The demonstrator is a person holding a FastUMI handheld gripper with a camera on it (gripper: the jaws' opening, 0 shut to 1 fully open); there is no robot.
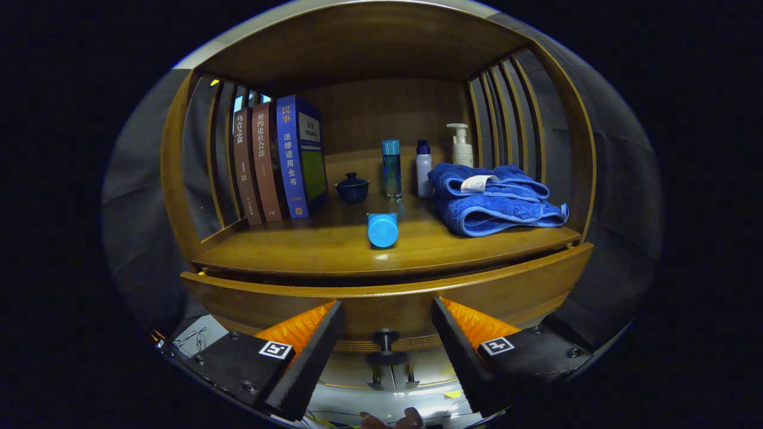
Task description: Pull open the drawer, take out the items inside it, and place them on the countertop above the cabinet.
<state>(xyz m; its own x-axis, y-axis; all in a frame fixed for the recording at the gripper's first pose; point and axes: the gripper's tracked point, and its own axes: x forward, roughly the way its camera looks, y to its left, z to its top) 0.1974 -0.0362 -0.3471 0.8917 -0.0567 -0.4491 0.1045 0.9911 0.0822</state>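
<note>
A wooden cabinet holds a drawer [387,304] whose front stands slightly pulled out below the countertop [334,247]. The drawer's dark round knob [386,348] sits between my two fingers, neither touching it. My gripper [387,333] is open, its black pads [316,345] flanking the knob at drawer-front height. What lies inside the drawer is hidden. A blue-capped cylinder [382,229] lies on its side on the countertop, its end facing me.
On the countertop stand three books [277,161] at left, a small dark lidded cup [352,187], a tall blue bottle [391,170], a white bottle [423,170], a pump bottle [461,146] and a folded blue towel [495,199] at right. Slatted wooden sides enclose the shelf.
</note>
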